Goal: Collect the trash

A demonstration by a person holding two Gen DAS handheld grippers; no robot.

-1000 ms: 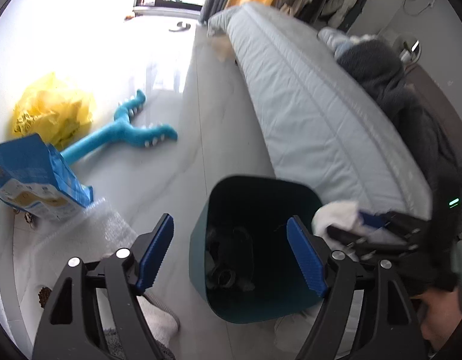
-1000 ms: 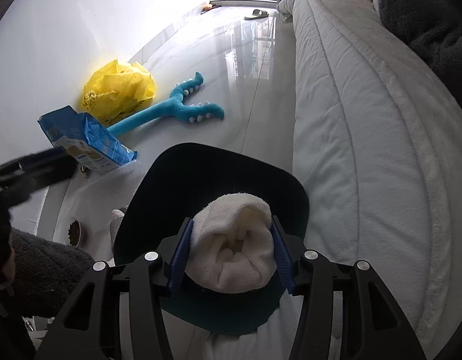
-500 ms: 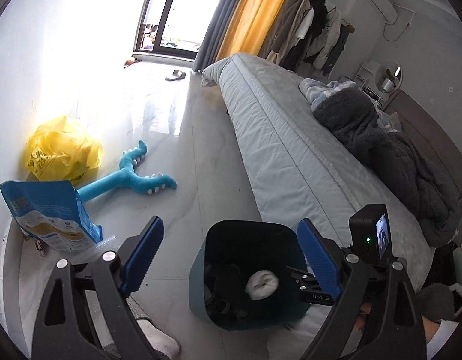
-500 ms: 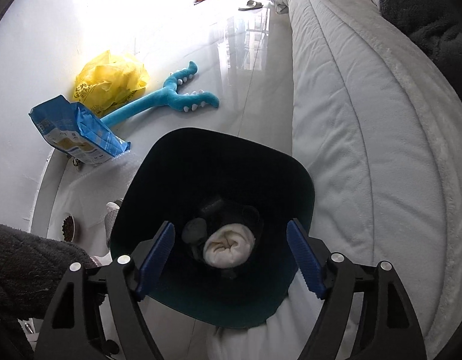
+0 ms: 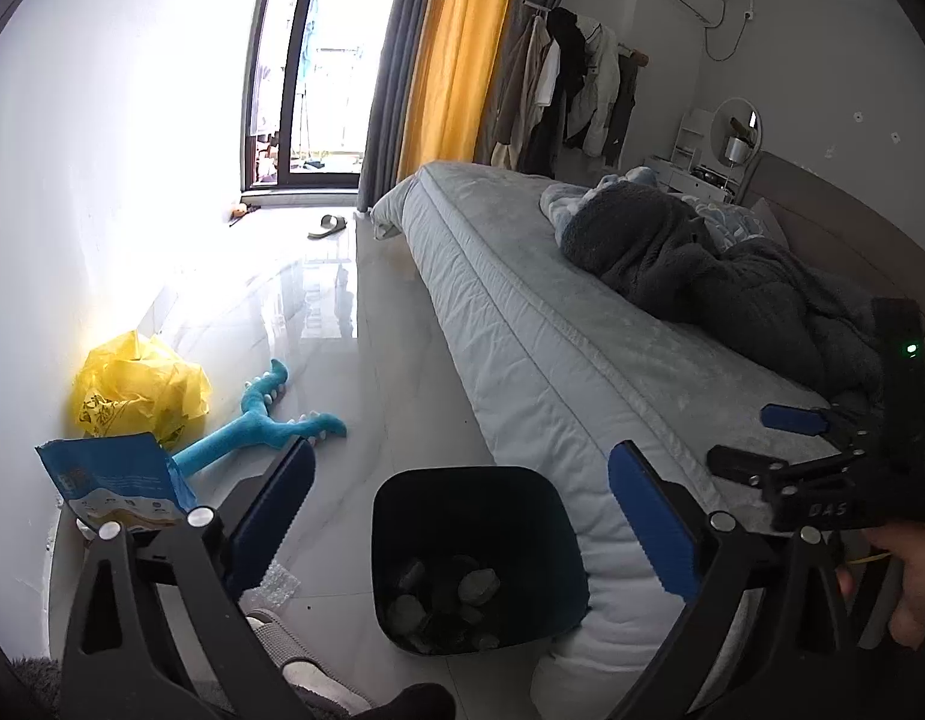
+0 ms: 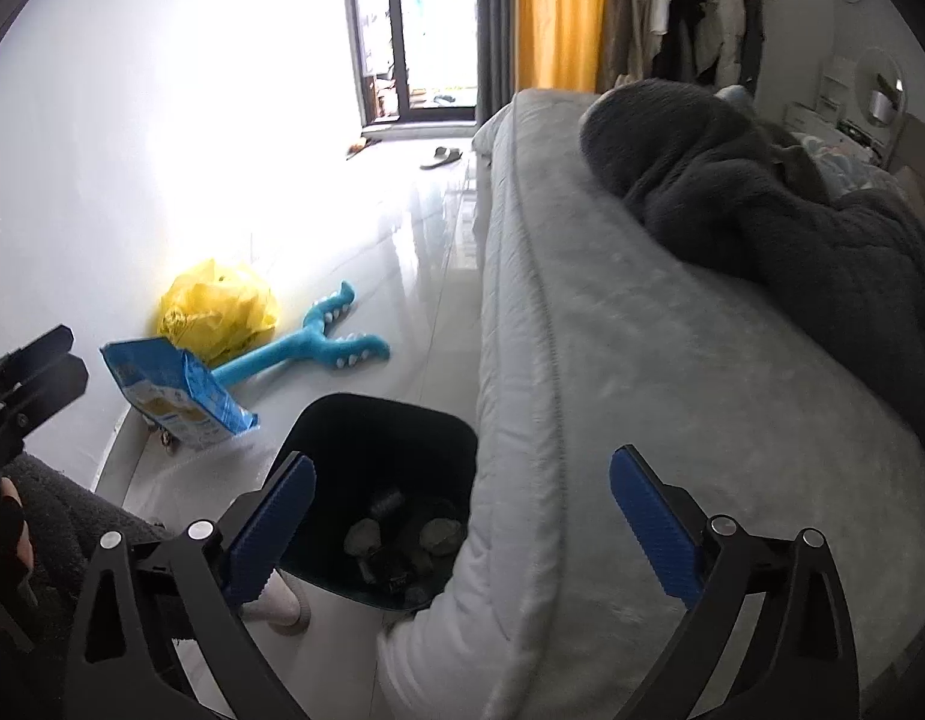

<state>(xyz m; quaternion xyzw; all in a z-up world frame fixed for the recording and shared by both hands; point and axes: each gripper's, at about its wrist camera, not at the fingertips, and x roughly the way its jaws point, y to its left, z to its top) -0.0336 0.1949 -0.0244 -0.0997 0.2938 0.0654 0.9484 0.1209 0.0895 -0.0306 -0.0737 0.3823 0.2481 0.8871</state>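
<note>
A dark teal trash bin (image 5: pixel 396 552) stands on the floor against the bed's side, with several crumpled balls of trash (image 5: pixel 477 585) at its bottom. It also shows in the right wrist view (image 6: pixel 456 444). My left gripper (image 5: pixel 459 519) is open and empty, held high above the bin. My right gripper (image 6: pixel 462 519) is open and empty, above the bin's right rim and the bed edge. It shows at the right of the left wrist view (image 5: pixel 780 438).
A grey bed (image 5: pixel 552 348) with a dark blanket (image 5: pixel 702 276) fills the right. By the left wall lie a yellow plastic bag (image 5: pixel 138 387), a blue packet (image 5: pixel 117 480), a blue plush toy (image 5: pixel 264 420) and bubble wrap (image 5: pixel 276 582). A slipper (image 5: pixel 327 222) lies near the window.
My right gripper opened and dropped the white wad into the bin. Both grippers then rose and tilted up, away from the bin.
</note>
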